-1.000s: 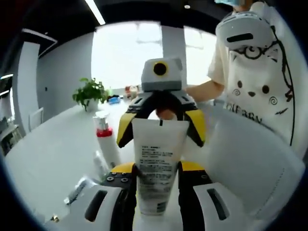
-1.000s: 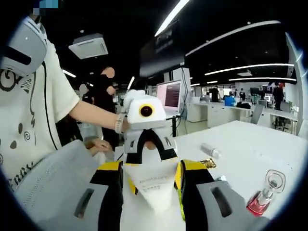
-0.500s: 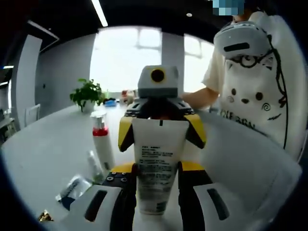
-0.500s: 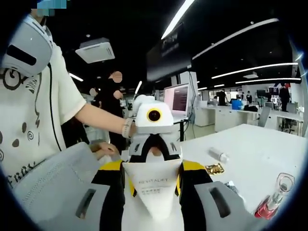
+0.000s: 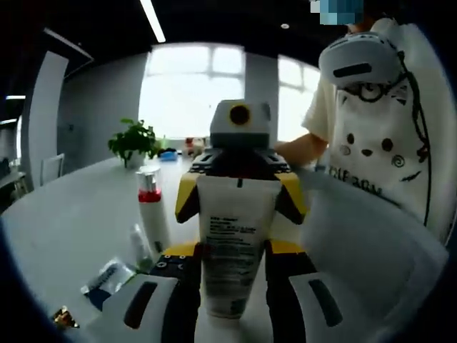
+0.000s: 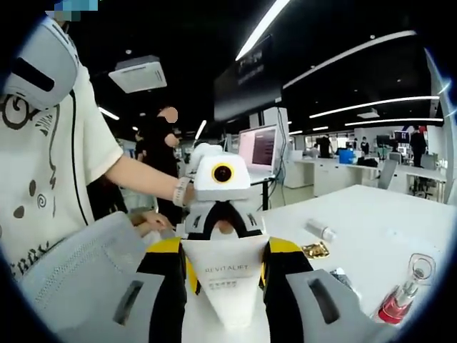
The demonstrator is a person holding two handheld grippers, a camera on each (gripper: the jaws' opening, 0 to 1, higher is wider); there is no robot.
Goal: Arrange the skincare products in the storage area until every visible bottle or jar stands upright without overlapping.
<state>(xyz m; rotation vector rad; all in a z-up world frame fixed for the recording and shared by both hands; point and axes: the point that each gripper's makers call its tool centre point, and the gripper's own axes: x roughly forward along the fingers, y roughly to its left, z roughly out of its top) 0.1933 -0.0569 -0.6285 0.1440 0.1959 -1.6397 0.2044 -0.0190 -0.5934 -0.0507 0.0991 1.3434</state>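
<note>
A white tube (image 5: 230, 243) with printed text is held between both grippers above the white table. My left gripper (image 5: 230, 286) is shut on its lower part, and the right gripper (image 5: 239, 189) faces it, gripping the tube's far end. In the right gripper view the same tube (image 6: 227, 282), marked REVITALIFT, sits pinched in my right gripper (image 6: 225, 275), with the left gripper (image 6: 221, 211) just beyond. A white pump bottle with a red collar (image 5: 152, 211) stands upright on the table to the left. A red bottle with a clear cap (image 6: 401, 296) stands at the lower right.
A pale grey storage bin (image 5: 371, 243) lies to one side, its wall (image 6: 78, 279) close by the person's hand (image 6: 146, 218). A small bottle (image 6: 319, 229) and a gold wrapper (image 6: 315, 250) lie on the table. A flat packet (image 5: 107, 275) and a potted plant (image 5: 134, 139) are also there.
Both views have shifted a little with the hands. The tube stays held at both ends and nothing on the table has moved.
</note>
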